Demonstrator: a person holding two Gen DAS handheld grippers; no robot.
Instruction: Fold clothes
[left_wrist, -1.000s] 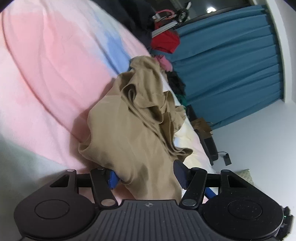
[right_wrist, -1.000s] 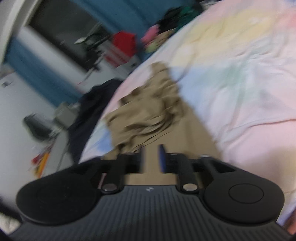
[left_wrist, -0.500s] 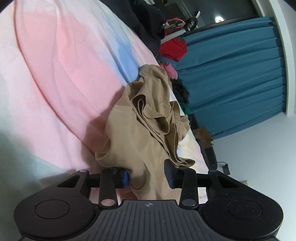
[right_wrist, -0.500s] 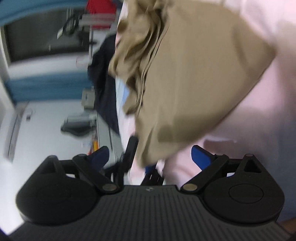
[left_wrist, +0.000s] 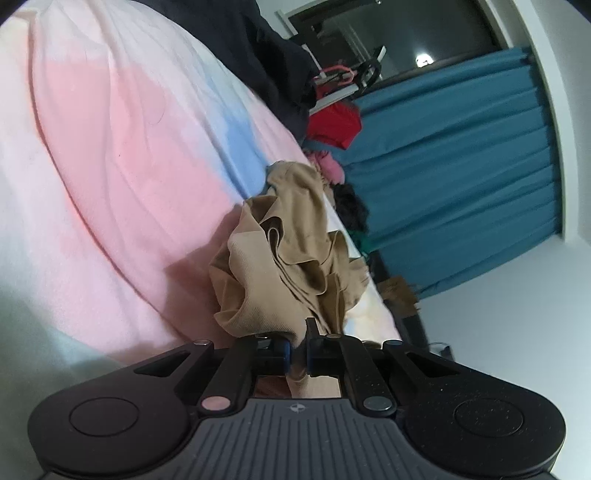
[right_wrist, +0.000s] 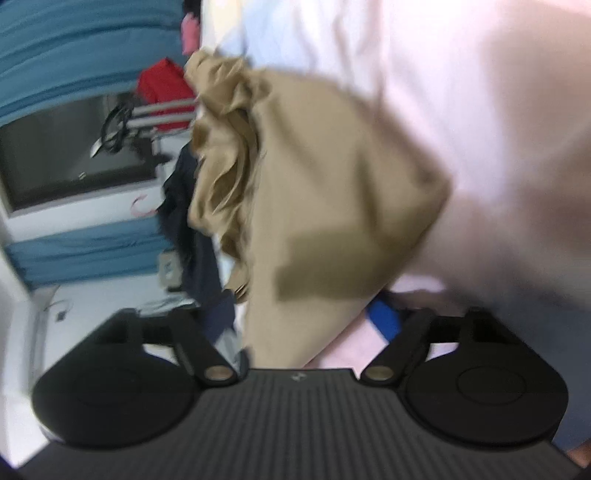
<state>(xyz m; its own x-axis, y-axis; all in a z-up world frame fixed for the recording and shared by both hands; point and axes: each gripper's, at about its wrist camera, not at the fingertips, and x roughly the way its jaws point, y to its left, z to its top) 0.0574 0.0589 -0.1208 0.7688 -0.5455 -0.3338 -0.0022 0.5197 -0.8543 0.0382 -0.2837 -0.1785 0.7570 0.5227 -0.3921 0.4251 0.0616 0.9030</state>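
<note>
Pastel bed (left_wrist: 122, 177), teal curtain (left_wrist: 461, 173) beyond | tan garment (left_wrist: 291, 258) lies bunched on the bed | our left hand-held gripper (left_wrist: 298, 354) is clamped on the garment's near edge | our right hand-held gripper (right_wrist: 306, 325), blurred, spreads wide around the garment's near corner (right_wrist: 332, 229)

The whole right wrist view is smeared by motion, so the tan garment (right_wrist: 332, 192) shows no seams or edges clearly, and its lower part hides one of the right gripper (right_wrist: 310, 325) fingers, leaving only a blue pad (right_wrist: 384, 317) in sight. In the left wrist view the left gripper (left_wrist: 298, 354) fingers (left_wrist: 281, 352) cover the pinched fold of the garment (left_wrist: 280, 258), and the bed (left_wrist: 110, 166) runs off the left edge. The clothes (left_wrist: 332, 122) piled by the curtain (left_wrist: 461, 155) are too small to tell apart.
</note>
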